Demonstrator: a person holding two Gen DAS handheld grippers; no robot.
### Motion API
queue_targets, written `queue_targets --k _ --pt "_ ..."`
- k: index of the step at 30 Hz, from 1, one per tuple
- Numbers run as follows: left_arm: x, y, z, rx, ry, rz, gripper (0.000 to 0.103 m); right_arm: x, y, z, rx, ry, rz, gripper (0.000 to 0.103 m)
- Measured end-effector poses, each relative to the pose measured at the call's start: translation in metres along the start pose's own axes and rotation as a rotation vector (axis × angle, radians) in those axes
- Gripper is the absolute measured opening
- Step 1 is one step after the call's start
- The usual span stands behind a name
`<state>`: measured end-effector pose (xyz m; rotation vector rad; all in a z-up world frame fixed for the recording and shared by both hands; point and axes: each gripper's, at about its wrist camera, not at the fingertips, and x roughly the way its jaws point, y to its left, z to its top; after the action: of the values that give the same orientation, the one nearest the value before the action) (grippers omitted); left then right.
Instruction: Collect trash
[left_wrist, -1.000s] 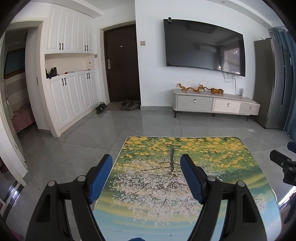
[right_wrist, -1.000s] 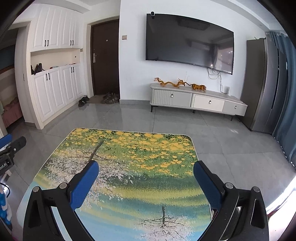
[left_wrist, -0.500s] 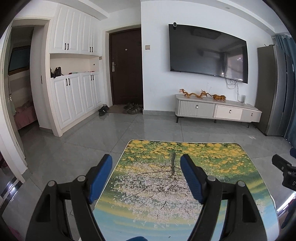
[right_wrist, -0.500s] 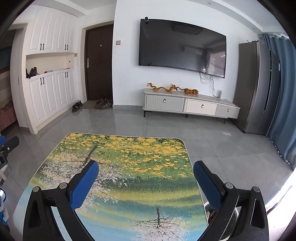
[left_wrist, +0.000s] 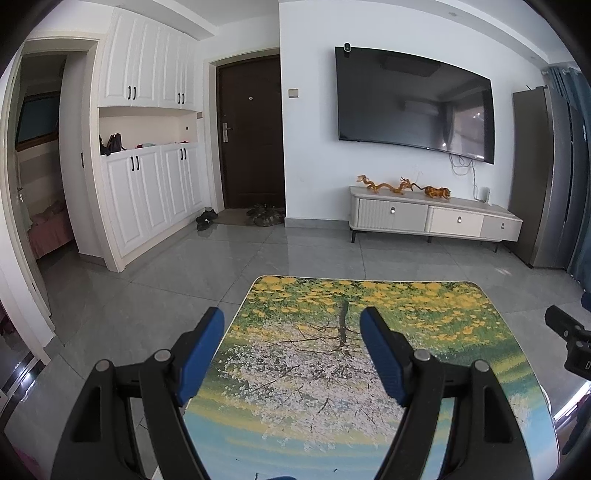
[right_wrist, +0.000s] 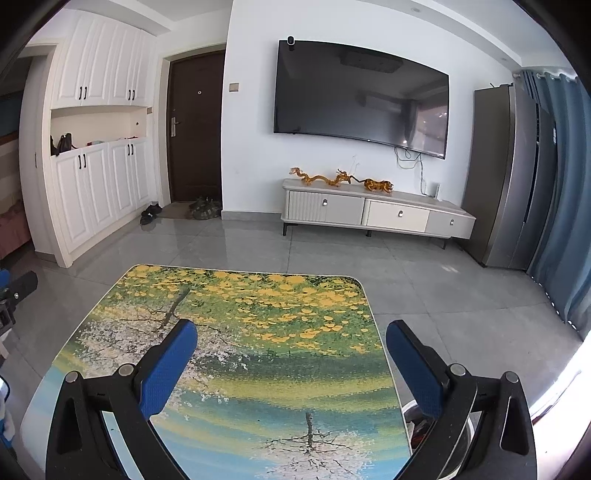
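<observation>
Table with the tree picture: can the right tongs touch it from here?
Probably yes. The right tongs hang open over the table, and nothing lies between them and its top.

I'm seeing a tree-print table (left_wrist: 424, 325) on the grey tile floor (left_wrist: 303, 254), a wall-mounted TV (right_wrist: 362, 96) hanging above a low cabinet (right_wrist: 376, 214) (dragon figurines (right_wrist: 340, 179) sitting on top).

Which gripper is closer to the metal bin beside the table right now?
Right. The right gripper hangs over the table's right side, with the metal bin just beneath its right finger. The left gripper sits at the table's left edge, on the far side from it.
</observation>
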<state>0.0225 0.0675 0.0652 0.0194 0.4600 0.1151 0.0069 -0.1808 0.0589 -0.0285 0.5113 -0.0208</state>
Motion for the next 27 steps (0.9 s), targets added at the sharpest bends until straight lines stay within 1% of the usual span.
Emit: queue_targets --k 8,18,27 --pt "0.000 -0.012 -0.002 0.023 0.007 -0.011 0.075 0.002 -0.009 -0.004 0.017 0.006 0.005 0.103" --pt "-0.003 -0.030 -0.001 0.039 0.007 -0.005 0.075 0.004 -0.028 -0.014 0.029 0.016 0.003 0.103" --pt "-0.005 -0.045 -0.004 0.029 0.010 0.009 0.075 0.006 -0.047 -0.022 0.029 0.024 0.010 0.103"
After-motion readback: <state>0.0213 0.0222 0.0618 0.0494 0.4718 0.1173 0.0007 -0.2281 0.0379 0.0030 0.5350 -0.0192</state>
